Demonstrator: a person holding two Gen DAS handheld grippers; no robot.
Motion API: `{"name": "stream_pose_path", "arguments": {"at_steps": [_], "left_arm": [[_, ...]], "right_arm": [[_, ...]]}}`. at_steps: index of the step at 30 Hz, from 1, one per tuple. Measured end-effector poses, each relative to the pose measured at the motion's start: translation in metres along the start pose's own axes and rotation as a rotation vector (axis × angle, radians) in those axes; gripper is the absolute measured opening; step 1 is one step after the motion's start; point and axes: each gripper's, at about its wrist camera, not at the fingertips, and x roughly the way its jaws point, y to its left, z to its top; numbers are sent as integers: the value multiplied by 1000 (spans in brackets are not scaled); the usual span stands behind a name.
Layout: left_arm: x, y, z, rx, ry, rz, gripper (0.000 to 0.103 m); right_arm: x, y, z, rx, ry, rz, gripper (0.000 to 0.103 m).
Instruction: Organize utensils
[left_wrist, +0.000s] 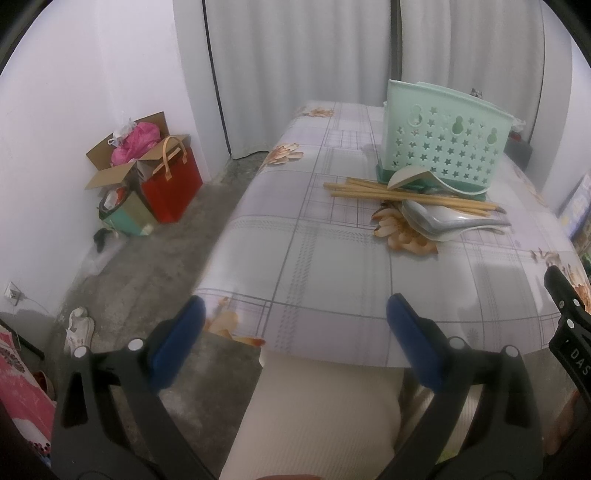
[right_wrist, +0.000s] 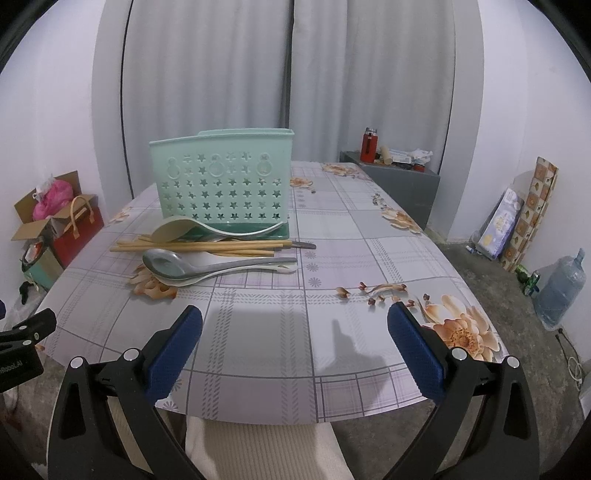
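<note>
A mint-green utensil holder (right_wrist: 221, 181) with star holes stands on the table (right_wrist: 369, 258); it also shows in the left wrist view (left_wrist: 443, 144). In front of it lie several wooden chopsticks (right_wrist: 207, 246), a beige spoon (right_wrist: 173, 229) leaning on the holder's base, and stacked grey and white spoons (right_wrist: 173, 267). The chopsticks (left_wrist: 369, 190) and the spoons (left_wrist: 436, 221) show in the left wrist view too. My left gripper (left_wrist: 295, 321) is open and empty at the table's near left edge. My right gripper (right_wrist: 295, 325) is open and empty over the near edge, well short of the utensils.
A red bag (left_wrist: 171, 188) and cardboard box (left_wrist: 125, 158) sit on the floor at left. A grey cabinet (right_wrist: 402, 184) with a red bottle (right_wrist: 369, 146) stands behind the table. A water jug (right_wrist: 561, 288) is on the floor at right.
</note>
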Motion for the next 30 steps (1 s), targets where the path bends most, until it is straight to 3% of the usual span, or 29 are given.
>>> {"name": "stream_pose_path", "arguments": {"at_steps": [30], "left_arm": [[2, -2, 1, 5, 4, 3, 94]], "right_arm": [[1, 2, 1, 1, -2, 6, 98]]}}
